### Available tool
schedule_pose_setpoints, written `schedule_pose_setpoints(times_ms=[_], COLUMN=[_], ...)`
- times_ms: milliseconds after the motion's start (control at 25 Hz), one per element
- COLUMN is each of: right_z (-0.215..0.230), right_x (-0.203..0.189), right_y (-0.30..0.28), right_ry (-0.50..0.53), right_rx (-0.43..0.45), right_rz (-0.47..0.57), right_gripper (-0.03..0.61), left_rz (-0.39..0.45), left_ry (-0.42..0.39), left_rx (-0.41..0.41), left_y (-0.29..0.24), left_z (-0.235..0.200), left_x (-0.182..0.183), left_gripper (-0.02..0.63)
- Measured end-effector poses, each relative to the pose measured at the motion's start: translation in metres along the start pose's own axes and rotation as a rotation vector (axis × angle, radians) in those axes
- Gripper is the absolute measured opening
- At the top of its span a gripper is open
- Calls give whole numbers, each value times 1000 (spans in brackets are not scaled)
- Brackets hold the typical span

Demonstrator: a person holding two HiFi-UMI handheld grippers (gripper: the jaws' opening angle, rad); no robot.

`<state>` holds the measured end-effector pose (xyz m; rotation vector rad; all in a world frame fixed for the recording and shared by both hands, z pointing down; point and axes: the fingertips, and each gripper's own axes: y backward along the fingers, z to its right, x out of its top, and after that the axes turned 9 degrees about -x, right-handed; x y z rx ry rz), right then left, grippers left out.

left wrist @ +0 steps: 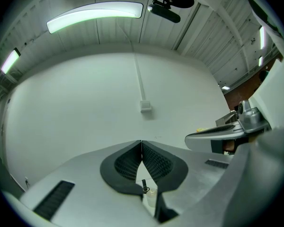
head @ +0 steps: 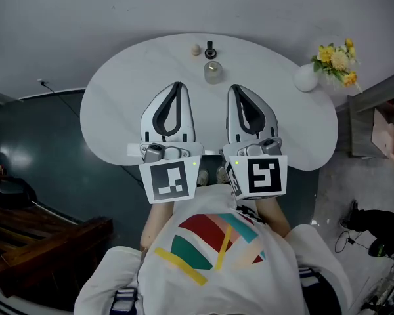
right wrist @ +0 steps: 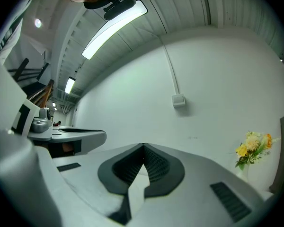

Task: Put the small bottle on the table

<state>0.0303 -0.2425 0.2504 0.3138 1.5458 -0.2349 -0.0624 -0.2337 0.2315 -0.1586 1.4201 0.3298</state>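
Small bottle (head: 213, 71) nr desk (head: 118, 110) far edge, ctr, ball (head: 196, 50) & dark item (head: 210, 48) just behind it, vase (head: 306, 79) at R edge

Head view looks steeply down from above the near edge of the table (head: 111, 117). Gripper views sit low over it, facing the wall (left wrist: 85, 103) behind; right and head views share the flowers (head: 338, 61).

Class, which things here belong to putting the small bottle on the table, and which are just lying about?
Job: small clear glass bottle; white rounded table; left hand-held gripper and right hand-held gripper, both shut and empty.
Lying about: small black upright object; small beige ball; white vase of yellow flowers.
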Motion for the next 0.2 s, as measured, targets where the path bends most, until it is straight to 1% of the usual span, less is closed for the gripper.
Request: schedule_pose_setpoints(times_ms=[200], right_z=[0], right_x=[3], right_y=[2], right_ry=[-4], right_rx=[0], right_rz=[2], right_gripper=[11], left_rz=[-4], left_ry=[-7], left_rx=[-1], left_y=[3], left_z=[1], left_x=[2], left_gripper=[17])
